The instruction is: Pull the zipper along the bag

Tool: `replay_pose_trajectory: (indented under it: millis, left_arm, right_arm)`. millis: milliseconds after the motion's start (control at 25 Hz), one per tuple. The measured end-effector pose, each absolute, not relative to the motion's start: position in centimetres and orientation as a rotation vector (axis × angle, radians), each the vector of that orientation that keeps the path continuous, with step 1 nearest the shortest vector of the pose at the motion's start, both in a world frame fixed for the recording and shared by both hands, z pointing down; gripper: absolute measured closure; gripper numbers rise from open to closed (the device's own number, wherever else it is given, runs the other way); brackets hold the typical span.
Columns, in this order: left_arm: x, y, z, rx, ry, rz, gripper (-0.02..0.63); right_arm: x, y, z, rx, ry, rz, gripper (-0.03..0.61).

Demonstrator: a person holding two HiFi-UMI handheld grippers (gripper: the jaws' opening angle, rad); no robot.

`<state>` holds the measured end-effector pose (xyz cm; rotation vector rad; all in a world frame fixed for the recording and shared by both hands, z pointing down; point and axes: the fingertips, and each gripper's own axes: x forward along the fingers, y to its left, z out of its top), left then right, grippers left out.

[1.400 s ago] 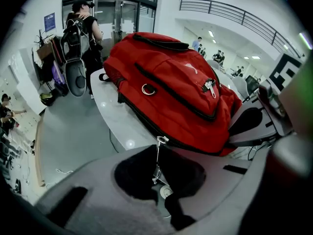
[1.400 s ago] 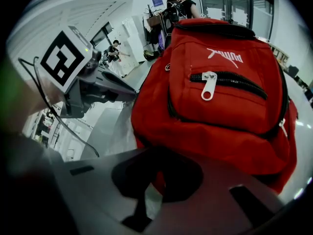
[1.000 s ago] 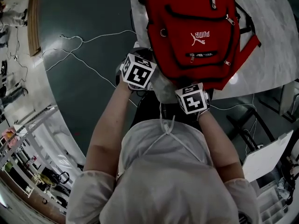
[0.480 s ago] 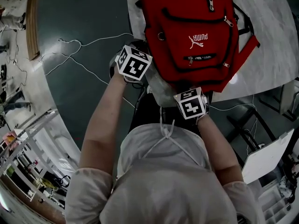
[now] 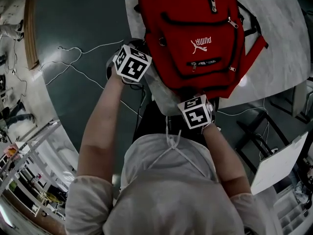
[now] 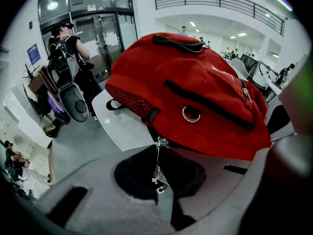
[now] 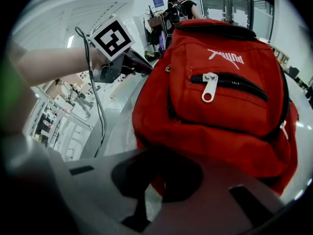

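Observation:
A red backpack [image 5: 195, 28] lies face up on a white table [image 5: 283, 48]. My left gripper [image 5: 149, 77] is at the bag's left side. In the left gripper view its jaws [image 6: 159, 192] are shut on the thin metal zipper pull [image 6: 157, 170], which hangs taut from the slider under the bag's [image 6: 195, 82] side seam. My right gripper [image 5: 195, 96] is at the bag's near bottom edge. In the right gripper view it [image 7: 151, 199] is shut on a fold of the red fabric [image 7: 220, 106]. The left gripper [image 7: 139, 67] also shows there, against the bag's left side.
White cables [image 5: 83, 58] trail over the dark floor left of the table. The table's edge [image 6: 122, 126] runs just below the bag. A dark chair frame [image 5: 259, 131] and a white board [image 5: 279, 165] stand at the right. People stand by the glass doors [image 6: 68, 48].
My left gripper has moved away from me along the bag's left side with the zipper pull in it. The right gripper has stayed at the bottom edge.

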<state>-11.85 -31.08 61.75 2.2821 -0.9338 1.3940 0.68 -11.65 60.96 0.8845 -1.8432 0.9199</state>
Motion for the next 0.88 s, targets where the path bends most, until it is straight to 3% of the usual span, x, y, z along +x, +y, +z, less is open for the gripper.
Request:
replay_pose_trajectory:
  millis: [880]
  left_arm:
    - [-11.8, -26.6, 59.0, 2.330, -1.093, 1.170, 0.560]
  right_arm:
    - [1.1, -11.7, 61.5, 0.875, -1.816, 0.972, 0.551]
